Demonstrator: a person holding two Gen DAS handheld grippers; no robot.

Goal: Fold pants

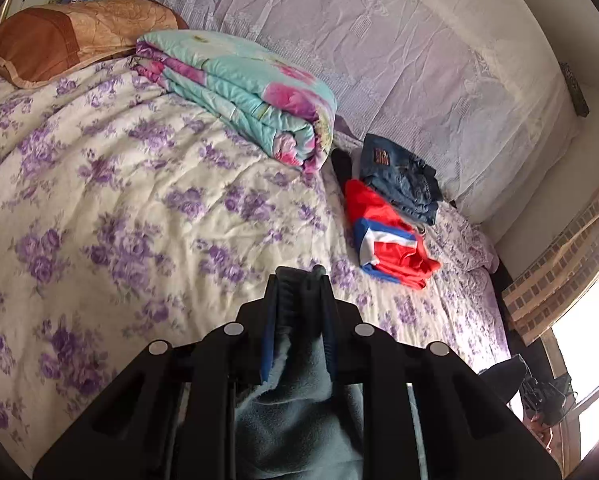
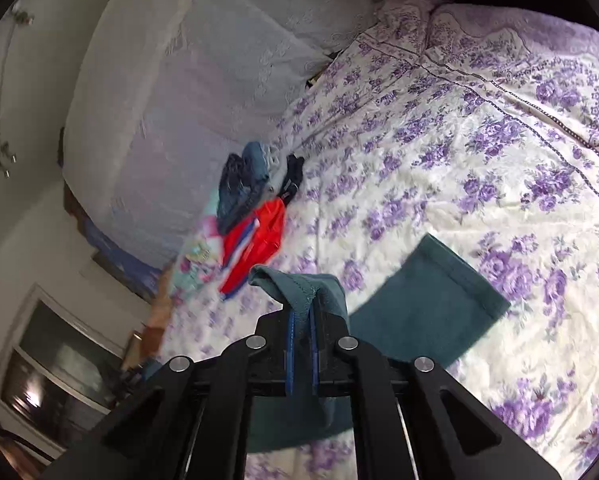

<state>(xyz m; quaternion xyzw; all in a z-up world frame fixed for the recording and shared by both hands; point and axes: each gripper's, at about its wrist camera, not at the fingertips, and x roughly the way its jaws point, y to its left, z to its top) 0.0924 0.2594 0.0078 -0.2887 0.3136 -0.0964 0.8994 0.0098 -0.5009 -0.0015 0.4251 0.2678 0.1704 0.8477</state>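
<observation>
Pinched in matt black plastic left gripper (image 1: 299, 280): fleecy, fuzzy teal pants (image 1: 295, 412). Beneath right gripper (image 2: 302, 312): quilted, faintly sheeny floral bedspread (image 2: 439, 168). Ahead: coarse denim jeans (image 1: 399, 176).

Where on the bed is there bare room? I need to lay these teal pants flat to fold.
Bare floral bedspread lies open left of the red garment, below the rolled quilt. Crowded by the wall: folded jeans overlap the red garment.

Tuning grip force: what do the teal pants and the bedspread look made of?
Teal pants: soft knit, probably fleece; a fuzzy napped inside shows in the left gripper, a stitched hem at the right gripper. Matte.
Bedspread: quilted woven fabric, likely cotton or polyester; puckered stitch lines, purple floral print, slight sheen.
</observation>
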